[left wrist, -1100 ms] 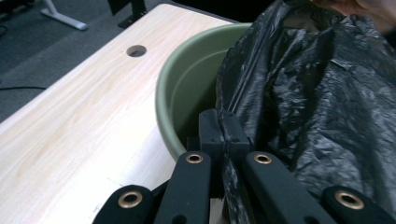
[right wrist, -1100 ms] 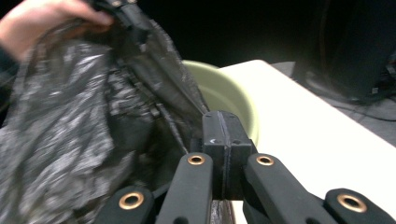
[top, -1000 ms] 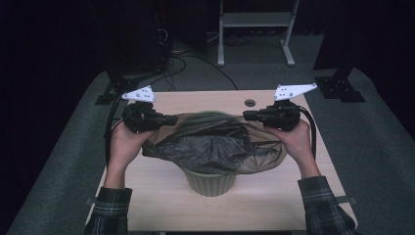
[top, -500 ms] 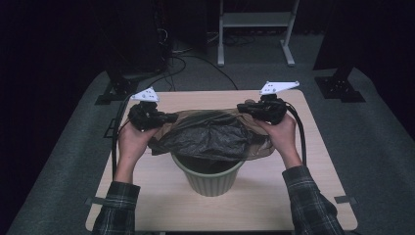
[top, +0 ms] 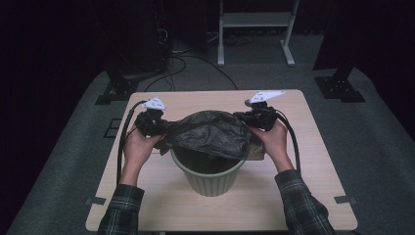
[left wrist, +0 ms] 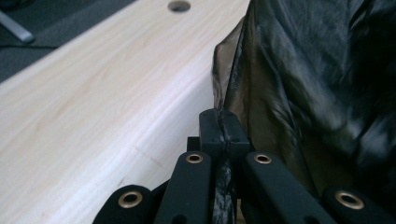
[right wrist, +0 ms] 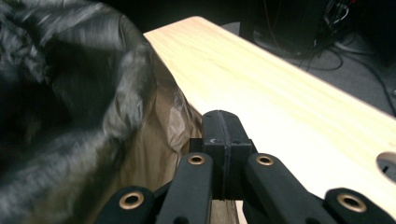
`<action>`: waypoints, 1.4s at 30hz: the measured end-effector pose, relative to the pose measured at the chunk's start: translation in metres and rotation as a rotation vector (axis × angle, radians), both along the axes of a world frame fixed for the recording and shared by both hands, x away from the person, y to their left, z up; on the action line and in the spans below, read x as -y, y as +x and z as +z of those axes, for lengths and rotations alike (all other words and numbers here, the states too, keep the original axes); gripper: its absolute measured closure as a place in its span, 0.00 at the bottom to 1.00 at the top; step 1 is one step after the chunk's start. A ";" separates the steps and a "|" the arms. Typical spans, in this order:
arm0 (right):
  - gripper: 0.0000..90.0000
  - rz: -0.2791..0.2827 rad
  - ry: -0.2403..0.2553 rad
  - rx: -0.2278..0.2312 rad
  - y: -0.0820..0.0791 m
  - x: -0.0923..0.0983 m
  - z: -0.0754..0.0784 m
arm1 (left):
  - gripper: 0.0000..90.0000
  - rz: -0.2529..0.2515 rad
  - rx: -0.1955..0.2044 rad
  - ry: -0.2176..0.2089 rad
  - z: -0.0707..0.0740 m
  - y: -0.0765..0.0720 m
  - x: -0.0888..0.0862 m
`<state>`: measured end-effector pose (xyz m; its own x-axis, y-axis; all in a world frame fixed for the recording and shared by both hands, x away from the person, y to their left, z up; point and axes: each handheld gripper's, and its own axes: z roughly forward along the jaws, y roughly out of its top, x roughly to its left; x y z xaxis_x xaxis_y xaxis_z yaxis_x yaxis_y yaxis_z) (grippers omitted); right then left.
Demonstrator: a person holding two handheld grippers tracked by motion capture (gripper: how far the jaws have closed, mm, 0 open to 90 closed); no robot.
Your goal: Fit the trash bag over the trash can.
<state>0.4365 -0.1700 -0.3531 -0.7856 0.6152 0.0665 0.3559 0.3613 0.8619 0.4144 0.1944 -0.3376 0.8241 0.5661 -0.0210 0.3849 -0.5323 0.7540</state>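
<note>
From the high view, both forearms came in from the bottom in plaid sleeves, elbows wide, wrists angled inward toward each other. The left hand cupped the left gripper from below, and the right hand did the same with the right gripper, a grey plate riding on top of each. Between them the black bin bag was stretched like a canopy, draped over the far rim of the green waste bin, whose near opening was uncovered. The bin stood near the middle of the bench, a little toward the person. Cables trailed back from each tool along the wrists.

On to the left gripper view: the fingers were pressed tight together, and a thin edge of the bag ran down right between them, pinched. The rest of the plastic billowed up at the right, glossy and somewhat blurred. Pale wood of the bench spread away on the left, with a round hole at the far end.

And the right gripper view: the fingers were closed flush on each other, with the bag's brownish translucent edge gathered just at their left side and passing under them. The dark bulk of it filled the left, and the bench ran off to the right.
</note>
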 end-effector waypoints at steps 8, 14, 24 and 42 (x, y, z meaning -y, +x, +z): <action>0.90 -0.006 0.009 -0.018 -0.003 0.004 -0.011 | 1.00 -0.007 -0.019 -0.021 -0.012 -0.002 -0.001; 0.75 -0.018 0.129 0.052 -0.020 0.032 0.028 | 1.00 -0.001 0.005 -0.054 0.001 -0.010 -0.011; 0.59 0.219 0.271 0.032 -0.049 0.030 0.062 | 1.00 -0.004 0.021 -0.074 0.009 -0.016 -0.014; 1.00 0.362 0.148 0.026 -0.094 0.013 0.056 | 1.00 -0.019 0.013 -0.093 0.014 -0.026 -0.015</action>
